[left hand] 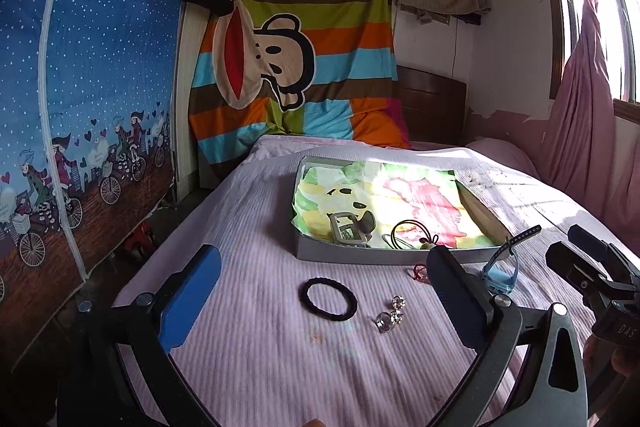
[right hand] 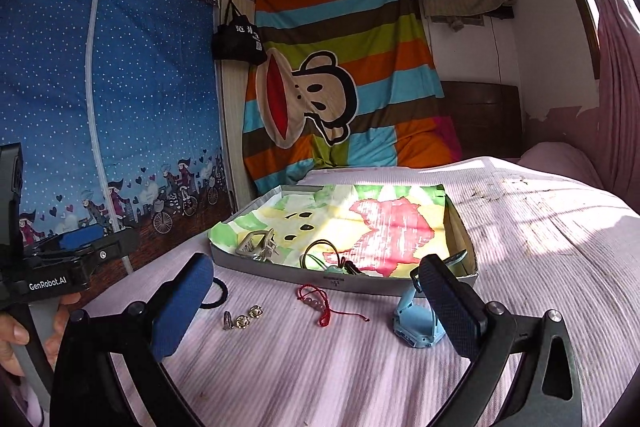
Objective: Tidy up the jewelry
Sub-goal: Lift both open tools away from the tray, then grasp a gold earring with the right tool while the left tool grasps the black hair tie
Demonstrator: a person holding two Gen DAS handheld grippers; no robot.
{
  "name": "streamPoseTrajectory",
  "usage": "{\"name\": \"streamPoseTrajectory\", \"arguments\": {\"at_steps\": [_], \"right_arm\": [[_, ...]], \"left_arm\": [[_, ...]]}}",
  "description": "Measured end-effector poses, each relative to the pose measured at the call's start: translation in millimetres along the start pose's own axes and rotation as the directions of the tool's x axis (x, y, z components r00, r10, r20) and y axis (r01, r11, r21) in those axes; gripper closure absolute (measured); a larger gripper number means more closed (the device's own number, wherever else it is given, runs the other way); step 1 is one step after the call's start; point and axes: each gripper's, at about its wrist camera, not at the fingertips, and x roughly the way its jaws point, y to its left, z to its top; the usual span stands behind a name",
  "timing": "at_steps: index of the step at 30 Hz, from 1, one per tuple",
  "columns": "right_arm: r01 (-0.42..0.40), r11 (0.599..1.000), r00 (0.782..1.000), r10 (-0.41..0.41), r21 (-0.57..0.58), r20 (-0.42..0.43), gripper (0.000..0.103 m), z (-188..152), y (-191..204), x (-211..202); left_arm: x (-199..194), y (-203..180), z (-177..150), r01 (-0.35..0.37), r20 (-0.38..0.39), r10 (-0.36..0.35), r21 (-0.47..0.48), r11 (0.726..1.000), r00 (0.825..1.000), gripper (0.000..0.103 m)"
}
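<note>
Both jaws held open; limp red string bracelet [right hand: 326,303], at 12 o'clock of right gripper [right hand: 316,301], best pinched mid-loop

Right claw [right hand: 316,303] agape over bed [right hand: 540,247]; red string bracelet [right hand: 320,301] between pads.
</note>
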Motion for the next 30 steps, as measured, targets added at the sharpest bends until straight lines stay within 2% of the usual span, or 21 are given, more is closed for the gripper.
{"name": "streamPoseTrajectory", "arguments": {"at_steps": [11, 20, 24, 26, 28, 30], "right_arm": [[-0.014, 0.999, 0.995, 0.009, -0.047, -0.095, 0.000, -17, 17, 17], [-0.021, 1.000, 0.972, 0.016, -0.019, -0.233, 0.000, -30, 14, 51], [-0.042, 0.999, 0.956, 0.034, -0.024, -0.292, 0.022, -34, 16, 65], [-0.061, 0.998, 0.943, 0.046, -0.034, -0.330, 0.030, -39, 18, 74], [-0.075, 0.996, 0.928, 0.056, -0.040, -0.368, 0.043, -44, 21, 83], [-0.093, 0.995, 0.917, 0.068, -0.046, -0.392, 0.048, -47, 25, 90]], "left_arm": [[4, 12, -26, 0.006, -0.085, 0.003, 0.113, 0.994, 0.996, 0.002], [36, 25, -38, 0.023, -0.194, 0.004, 0.138, 0.990, 0.981, 0.002], [53, 27, -39, 0.041, -0.245, -0.014, 0.108, 0.993, 0.970, 0.003], [63, 28, -38, 0.050, -0.277, -0.023, 0.091, 0.995, 0.961, 0.004], [72, 30, -37, 0.070, -0.302, -0.047, 0.067, 0.995, 0.952, 0.012], [81, 30, -36, 0.085, -0.327, -0.063, 0.053, 0.995, 0.943, 0.022]]}}
